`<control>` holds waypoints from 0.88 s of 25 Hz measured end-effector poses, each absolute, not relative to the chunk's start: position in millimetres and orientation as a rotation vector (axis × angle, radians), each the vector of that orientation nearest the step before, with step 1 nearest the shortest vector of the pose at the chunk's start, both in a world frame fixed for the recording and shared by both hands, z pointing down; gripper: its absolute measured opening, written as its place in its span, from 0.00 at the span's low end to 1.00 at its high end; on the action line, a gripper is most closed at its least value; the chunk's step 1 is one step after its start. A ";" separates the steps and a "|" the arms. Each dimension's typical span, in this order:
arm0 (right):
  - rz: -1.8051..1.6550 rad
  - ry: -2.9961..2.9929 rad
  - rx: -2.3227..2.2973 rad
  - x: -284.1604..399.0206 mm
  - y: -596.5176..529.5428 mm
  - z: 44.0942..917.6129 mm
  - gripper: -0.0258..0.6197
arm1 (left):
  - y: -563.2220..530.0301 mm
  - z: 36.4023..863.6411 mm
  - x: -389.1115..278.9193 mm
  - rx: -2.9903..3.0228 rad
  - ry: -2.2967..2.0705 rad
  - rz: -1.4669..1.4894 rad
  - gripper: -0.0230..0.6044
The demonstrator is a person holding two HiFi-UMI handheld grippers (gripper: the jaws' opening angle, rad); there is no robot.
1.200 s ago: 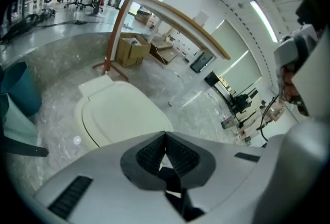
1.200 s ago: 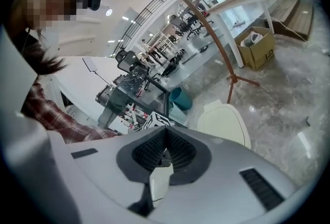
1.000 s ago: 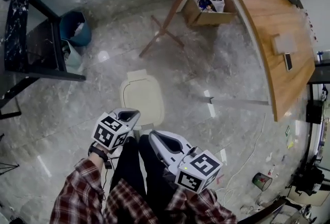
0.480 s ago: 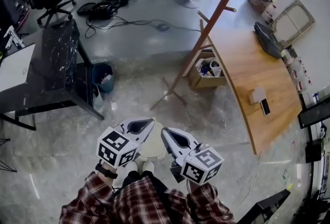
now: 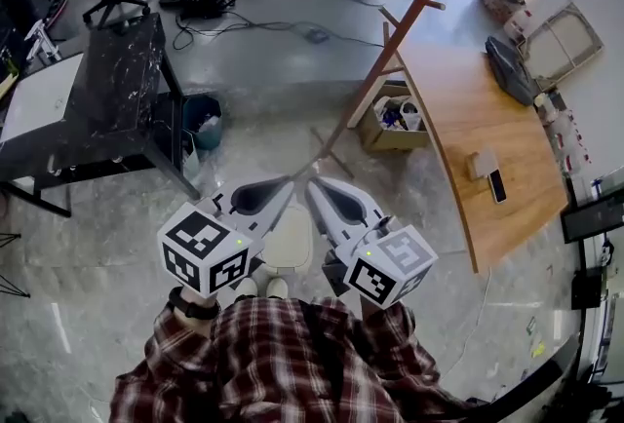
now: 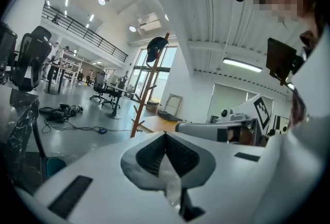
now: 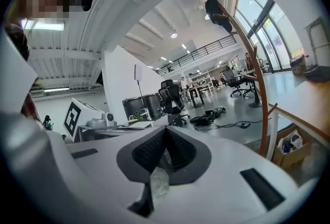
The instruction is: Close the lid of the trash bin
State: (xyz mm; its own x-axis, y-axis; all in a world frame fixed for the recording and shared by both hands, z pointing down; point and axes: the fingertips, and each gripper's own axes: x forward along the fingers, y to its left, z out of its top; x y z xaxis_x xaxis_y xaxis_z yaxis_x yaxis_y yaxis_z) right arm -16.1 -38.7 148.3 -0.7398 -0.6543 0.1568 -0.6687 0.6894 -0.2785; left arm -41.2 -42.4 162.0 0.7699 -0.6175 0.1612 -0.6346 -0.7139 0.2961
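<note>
1. Grey polished stone floor [image 5: 107,236] fills most of my head view and runs under everything else.
2. A curved wooden table [image 5: 458,109] stands at the right, well apart from the person.
3. A black marble-topped desk [image 5: 122,85] stands at the left, with a white sheet [image 5: 39,109] beside its near end.
4. The person's plaid shirt [image 5: 283,363] takes up the bottom of the head view, and both arms reach forward from it.
5. A wooden coat stand [image 5: 395,41] leans across the frame between the desk and the table.
6. The left gripper [image 5: 278,187] and the right gripper [image 5: 317,189] are held side by side with their tips near each other, both raised above the bin.
7. In the left gripper view the fingers [image 6: 149,153] are pressed together at the tip with nothing between them.
8. In the right gripper view the fingers [image 7: 147,153] are likewise pressed together and hold nothing.
9. The trash bin [image 5: 290,250] is cream and sits on the floor just ahead of the person's shoes [image 5: 255,288]. It shows between and below the two grippers, and its lid looks flat on top, with neither gripper touching it.
10. A cardboard box [image 5: 395,131] with oddments inside sits by the foot of the coat stand.
11. A blue bin [image 5: 202,124] stands beside the desk leg.
12. A phone [image 5: 497,185] lies on the wooden table.
</note>
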 end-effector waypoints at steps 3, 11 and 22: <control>0.478 -2.847 1.095 -20.4 -36.8 145.3 0.06 | -39.2 159.8 -40.2 2.629 -0.959 0.061 0.05; 0.472 -2.837 1.092 -18.7 -36.6 148.5 0.06 | -38.3 165.3 -33.5 2.624 -0.935 0.074 0.06; 0.495 -2.824 1.077 -19.0 -27.8 153.6 0.06 | -33.2 167.1 -33.9 2.617 -0.941 0.058 0.05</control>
